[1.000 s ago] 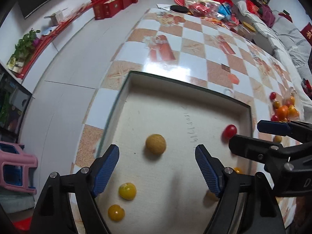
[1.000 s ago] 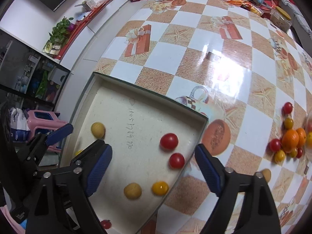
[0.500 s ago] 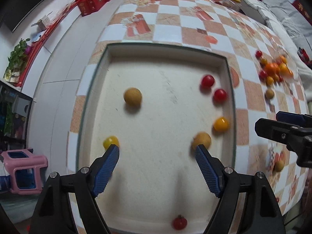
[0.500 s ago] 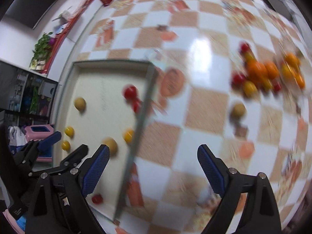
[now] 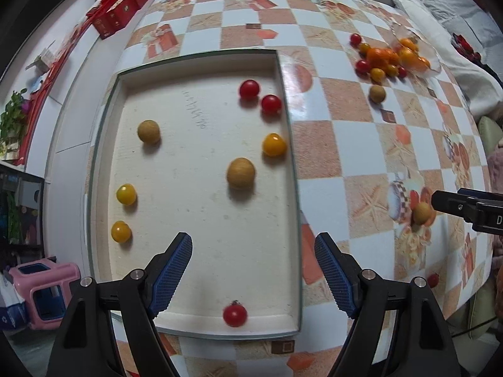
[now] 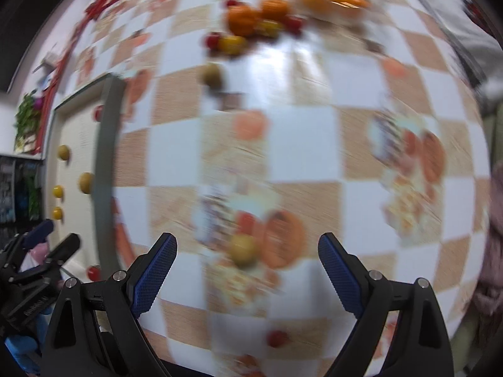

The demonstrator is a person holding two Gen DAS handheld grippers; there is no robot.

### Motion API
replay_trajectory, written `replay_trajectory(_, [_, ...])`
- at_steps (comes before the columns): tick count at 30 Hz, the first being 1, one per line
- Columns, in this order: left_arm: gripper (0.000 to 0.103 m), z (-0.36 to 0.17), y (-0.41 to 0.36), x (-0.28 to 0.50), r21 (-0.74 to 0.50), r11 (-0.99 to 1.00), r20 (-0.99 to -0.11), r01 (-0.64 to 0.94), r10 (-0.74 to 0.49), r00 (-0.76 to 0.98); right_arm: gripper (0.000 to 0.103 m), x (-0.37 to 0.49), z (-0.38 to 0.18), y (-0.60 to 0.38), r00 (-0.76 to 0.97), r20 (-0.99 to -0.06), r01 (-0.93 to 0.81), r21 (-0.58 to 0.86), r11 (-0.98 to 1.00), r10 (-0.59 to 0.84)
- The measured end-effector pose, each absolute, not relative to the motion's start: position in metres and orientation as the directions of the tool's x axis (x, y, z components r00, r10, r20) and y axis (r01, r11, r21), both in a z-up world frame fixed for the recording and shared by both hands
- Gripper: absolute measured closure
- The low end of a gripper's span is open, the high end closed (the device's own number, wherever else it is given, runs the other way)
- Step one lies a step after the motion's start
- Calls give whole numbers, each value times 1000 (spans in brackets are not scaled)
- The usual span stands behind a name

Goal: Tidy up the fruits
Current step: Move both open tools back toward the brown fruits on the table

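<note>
A shallow cream tray (image 5: 283, 72) lies on the checked table and holds several small fruits: red tomatoes (image 5: 249, 89), yellow tomatoes (image 5: 126, 194) and tan longans (image 5: 240, 172). My left gripper (image 5: 253, 262) is open and empty above the tray's near end. A pile of loose fruit (image 5: 385, 58) lies at the far right of the table; it also shows blurred in the right wrist view (image 6: 261, 22). My right gripper (image 6: 247, 267) is open and empty, just above a tan fruit (image 6: 242, 249) on the table. The same fruit (image 5: 422, 213) sits by the right gripper's tip (image 5: 465, 207).
A single tan fruit (image 5: 377, 93) and a red tomato (image 5: 433, 280) lie apart on the table. Red boxes (image 5: 119, 12) stand on the floor at far left. A pink stool (image 5: 44, 292) is beside the table's near left corner. The right wrist view is motion-blurred.
Both grippers have pulled back and shifted right. The right gripper swung away from the tray to over the open table, above a tan fruit. More of the tray shows in the left view.
</note>
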State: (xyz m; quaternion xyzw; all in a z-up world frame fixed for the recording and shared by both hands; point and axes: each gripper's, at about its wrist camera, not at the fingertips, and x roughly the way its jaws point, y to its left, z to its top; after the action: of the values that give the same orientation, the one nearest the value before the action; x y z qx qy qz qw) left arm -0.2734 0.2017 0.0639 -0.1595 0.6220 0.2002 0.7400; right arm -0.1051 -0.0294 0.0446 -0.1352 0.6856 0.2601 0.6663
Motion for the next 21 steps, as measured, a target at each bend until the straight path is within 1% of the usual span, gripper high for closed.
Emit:
replay_trajectory(4, [22,63,188,-266,4,885,-987,-465,79,142,10,-101,41,-66,-67,-989,-490,148,859,131])
replay_trajectory(9, [22,66,173,-249,5,909,-985,-417,76,154,10,-111,39,-87,-77,-989,-489,145,860,122])
replay_trajectory(16, [22,73,167,-212,-1,926,-980,-377,75,187,10,-125,36,-91,-101,-985,-506,173,845,142])
replay_trajectory(21, [22,73,170,-175,-17,926,-973,-376,71,220,10,-130,35,-86,-74,-986,-542,168,824,152])
